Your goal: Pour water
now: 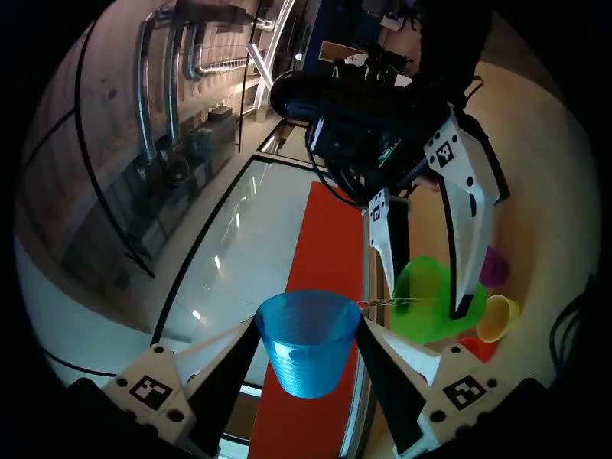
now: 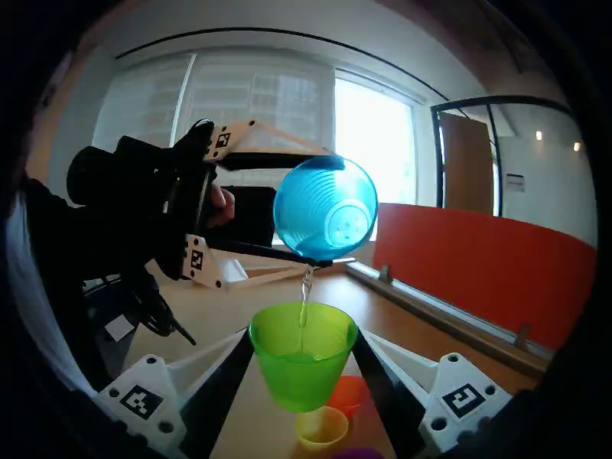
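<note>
Left gripper (image 1: 308, 329): both black fingers clamped on the blue cup (image 1: 308, 352). The cup is translucent plastic, tapered, with fine horizontal ribs on its wall. In the right gripper view it hangs tilted on its side, round base toward the camera, mouth turned down over the green cup (image 2: 303, 359).

Right gripper (image 2: 303, 340): fingers closed on the green cup from both sides, holding it upright below the blue one. It is a smooth, translucent, tapered tumbler with some water in the bottom.

A thin stream of water (image 2: 304, 302) runs from the blue cup's lip into the green cup's mouth. The cups are close but not touching.

A hand (image 2: 222, 203) grips the black handle of the left gripper. White finger mounts carry square black-and-white markers.

Under the green cup, on the light wooden table (image 2: 222, 321), a yellow cup (image 2: 321, 427) and an orange cup (image 2: 348, 390) sit just beside each other. A purple cup (image 1: 496, 266) stands near them. A glossy red panel (image 2: 489, 268) runs along the table's far edge.
</note>
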`<state>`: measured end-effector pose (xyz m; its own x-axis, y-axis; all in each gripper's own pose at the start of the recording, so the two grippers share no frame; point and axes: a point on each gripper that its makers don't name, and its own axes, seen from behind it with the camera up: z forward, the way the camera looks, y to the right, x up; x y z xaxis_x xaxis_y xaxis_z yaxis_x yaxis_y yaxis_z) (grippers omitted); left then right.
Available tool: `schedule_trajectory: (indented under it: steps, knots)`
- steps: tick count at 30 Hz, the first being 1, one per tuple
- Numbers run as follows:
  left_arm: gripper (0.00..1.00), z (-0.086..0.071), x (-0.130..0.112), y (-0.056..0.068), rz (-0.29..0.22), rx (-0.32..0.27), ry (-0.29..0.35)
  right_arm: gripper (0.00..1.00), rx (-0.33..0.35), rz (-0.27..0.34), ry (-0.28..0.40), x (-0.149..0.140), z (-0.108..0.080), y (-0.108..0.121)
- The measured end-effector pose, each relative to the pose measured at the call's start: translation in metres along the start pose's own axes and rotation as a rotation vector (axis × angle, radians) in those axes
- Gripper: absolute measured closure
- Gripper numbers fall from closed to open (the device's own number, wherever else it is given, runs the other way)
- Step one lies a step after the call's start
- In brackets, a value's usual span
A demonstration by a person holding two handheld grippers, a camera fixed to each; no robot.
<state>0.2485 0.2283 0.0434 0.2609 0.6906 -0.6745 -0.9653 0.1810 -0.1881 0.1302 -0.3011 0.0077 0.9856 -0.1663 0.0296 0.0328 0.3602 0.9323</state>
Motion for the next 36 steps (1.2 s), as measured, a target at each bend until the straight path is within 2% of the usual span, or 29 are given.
schedule_trajectory:
  steps: [9, 24, 36]
  knots:
    - [0.13, -0.002, 0.0, -0.004, 0.02, 0.005, -0.002, 0.08, -0.002, 0.0, 0.005, 0.002, 0.001, -0.001]
    - [0.13, -0.003, 0.003, 0.004, 0.043, 0.007, -0.005, 0.09, -0.001, -0.002, 0.018, 0.008, 0.003, -0.002]
    - [0.13, -0.006, 0.004, -0.001, 0.082, 0.014, -0.01, 0.08, -0.002, -0.005, 0.022, 0.01, 0.004, -0.003]
